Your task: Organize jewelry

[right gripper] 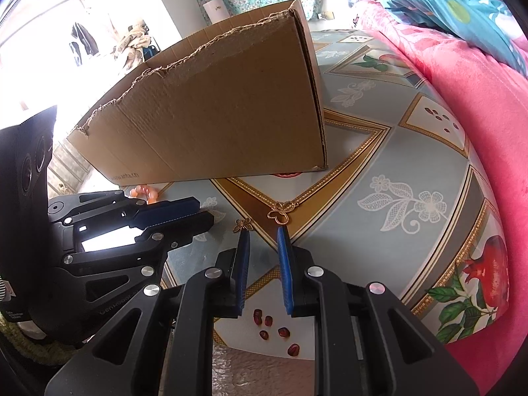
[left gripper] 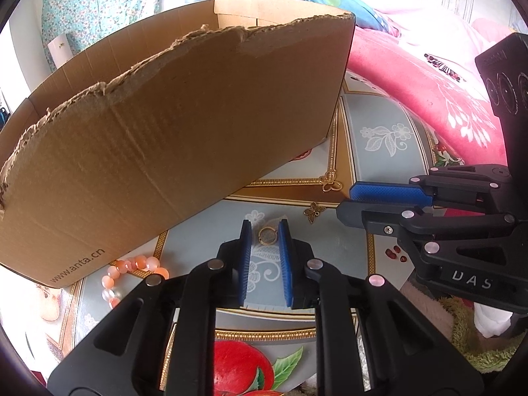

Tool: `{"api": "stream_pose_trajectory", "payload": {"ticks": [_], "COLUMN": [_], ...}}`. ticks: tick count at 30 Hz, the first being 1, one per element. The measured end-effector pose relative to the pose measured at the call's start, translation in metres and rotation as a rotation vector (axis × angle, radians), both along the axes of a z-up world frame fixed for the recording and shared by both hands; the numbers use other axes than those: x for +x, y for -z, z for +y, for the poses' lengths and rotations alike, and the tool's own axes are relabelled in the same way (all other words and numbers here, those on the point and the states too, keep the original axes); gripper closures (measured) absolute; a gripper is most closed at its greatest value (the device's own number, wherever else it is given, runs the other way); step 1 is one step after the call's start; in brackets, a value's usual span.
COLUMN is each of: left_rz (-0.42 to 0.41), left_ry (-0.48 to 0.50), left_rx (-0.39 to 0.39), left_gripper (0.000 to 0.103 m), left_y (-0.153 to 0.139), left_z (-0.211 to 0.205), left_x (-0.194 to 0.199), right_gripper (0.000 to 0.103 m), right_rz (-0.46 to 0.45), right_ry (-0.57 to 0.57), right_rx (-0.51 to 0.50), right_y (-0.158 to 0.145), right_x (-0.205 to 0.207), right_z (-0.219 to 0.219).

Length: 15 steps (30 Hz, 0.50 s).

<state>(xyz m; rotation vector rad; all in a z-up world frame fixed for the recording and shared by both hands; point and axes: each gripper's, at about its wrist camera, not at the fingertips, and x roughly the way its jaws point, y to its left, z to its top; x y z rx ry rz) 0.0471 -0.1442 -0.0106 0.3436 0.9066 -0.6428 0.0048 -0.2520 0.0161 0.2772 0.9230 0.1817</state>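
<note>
A gold ring [left gripper: 266, 235] lies on the patterned tablecloth between the open tips of my left gripper [left gripper: 266, 231]. A bronze butterfly charm [left gripper: 314, 212] lies to its right; it also shows in the right wrist view [right gripper: 242, 224], just ahead of the left fingertip of my open, empty right gripper [right gripper: 263, 235]. A gold butterfly charm [right gripper: 280, 214] lies just beyond that gripper; it also shows in the left wrist view [left gripper: 330, 182]. An orange bead bracelet [left gripper: 132, 272] lies by the cardboard box [left gripper: 165, 132], partly under its front corner. The box [right gripper: 214, 115] is open-topped with a torn rim.
The table [right gripper: 396, 165] has a blue-grey cloth with fruit prints. A pink blanket [right gripper: 478, 99] lies along its right edge. The right gripper [left gripper: 389, 198] shows at the right of the left wrist view. The left gripper [right gripper: 171, 214] shows at the left of the right wrist view.
</note>
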Motion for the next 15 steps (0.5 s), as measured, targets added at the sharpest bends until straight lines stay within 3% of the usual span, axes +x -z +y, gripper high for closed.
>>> {"api": "stream_pose_trajectory", "payload": {"ticks": [12,15], "left_rz": [0.009,0.006], "left_ry": [-0.005,-0.012], "left_rx": [-0.028,-0.03], "left_gripper": [0.094,0.094], "left_y": [0.0,-0.001], "left_z": [0.006,0.008], "left_x": [0.001,0.0], "right_gripper": [0.085,0.077], "right_rz": [-0.006,-0.014], "right_ry": [-0.029,-0.055], "right_rx": [-0.054,-0.073], "right_y": [-0.004,-0.006], "right_x": [0.001,0.003], "right_z": [0.008,0.012]}}
